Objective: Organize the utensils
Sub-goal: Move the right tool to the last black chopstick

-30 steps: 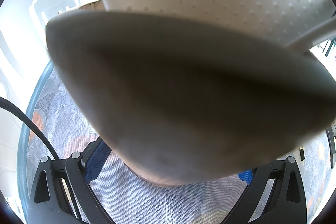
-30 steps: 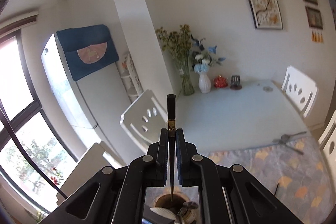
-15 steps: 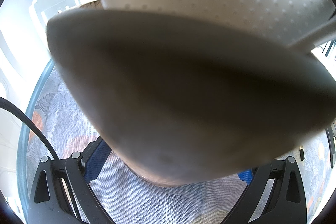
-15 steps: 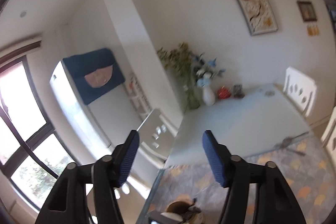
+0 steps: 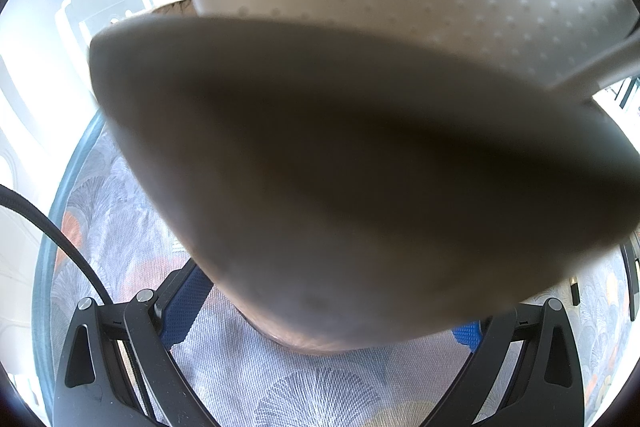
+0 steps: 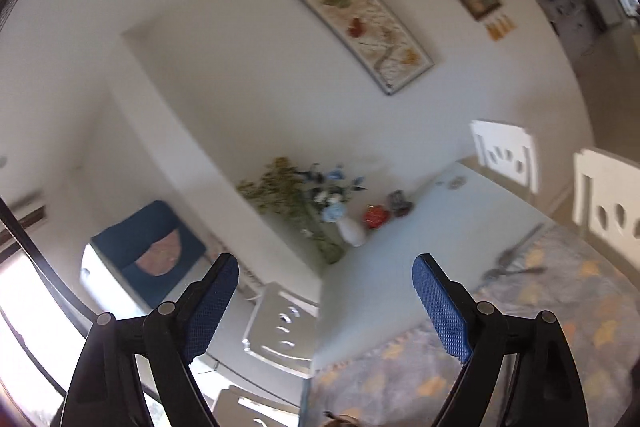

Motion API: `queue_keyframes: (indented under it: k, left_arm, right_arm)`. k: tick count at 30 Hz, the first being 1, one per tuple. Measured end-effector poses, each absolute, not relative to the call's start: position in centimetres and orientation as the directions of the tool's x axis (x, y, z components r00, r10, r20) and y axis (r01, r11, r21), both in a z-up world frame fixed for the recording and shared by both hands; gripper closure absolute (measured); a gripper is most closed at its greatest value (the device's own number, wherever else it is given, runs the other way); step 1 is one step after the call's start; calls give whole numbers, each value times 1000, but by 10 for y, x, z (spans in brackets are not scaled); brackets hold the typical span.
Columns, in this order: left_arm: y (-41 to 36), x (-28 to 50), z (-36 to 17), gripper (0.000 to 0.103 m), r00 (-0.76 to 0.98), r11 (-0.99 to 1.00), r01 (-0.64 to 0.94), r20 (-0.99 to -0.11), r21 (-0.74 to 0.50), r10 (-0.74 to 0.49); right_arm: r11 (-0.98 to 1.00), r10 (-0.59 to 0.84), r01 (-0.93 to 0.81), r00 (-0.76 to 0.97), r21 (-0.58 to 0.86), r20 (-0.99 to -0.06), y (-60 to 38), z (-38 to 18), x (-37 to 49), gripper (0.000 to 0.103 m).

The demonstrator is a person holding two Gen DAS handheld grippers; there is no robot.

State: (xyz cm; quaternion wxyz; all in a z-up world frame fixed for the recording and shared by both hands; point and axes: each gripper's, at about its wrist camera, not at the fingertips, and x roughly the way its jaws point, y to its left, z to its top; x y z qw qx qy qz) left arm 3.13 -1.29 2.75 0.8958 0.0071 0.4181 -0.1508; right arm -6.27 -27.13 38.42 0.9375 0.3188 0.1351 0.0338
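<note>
Released since the earlier frame, the knife is gone from the right tongs (image 6: pixel 324 301), just spread apart and empty; the left tongs (image 5: pixel 324 323) are clamped on a round holder (image 5: pixel 340 167)

Two handheld grippers, black frames with blue pads

The right gripper (image 6: pixel 325 301) has black plastic fingers, each faced with a blue pad (image 6: pixel 440 311) embossed in a fine diamond grid, and round silver screws at the pivots. The left gripper (image 5: pixel 320 331) has the same black linkage arms with silver screws and blue pads (image 5: pixel 182 311) on its jaws; a black cable (image 5: pixel 52 223) curves along its left side.
</note>
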Motion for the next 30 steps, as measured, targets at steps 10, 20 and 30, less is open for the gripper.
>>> queue_keyframes:
  k: [10, 20, 30]
  left_arm:
    - [-13, 31, 27, 3, 605, 954, 276, -751, -113, -264]
    - [-13, 31, 27, 3, 605, 954, 276, -751, -113, -264]
    - [-13, 31, 27, 2, 605, 954, 276, -751, -113, -264]
  right_arm:
    - [799, 164, 259, 774, 542, -611, -312, 278, -42, 16]
    - [935, 80, 277, 446, 222, -891, -290, 157, -43, 26]
    - [942, 128, 273, 251, 197, -959, -267, 76, -28, 55]
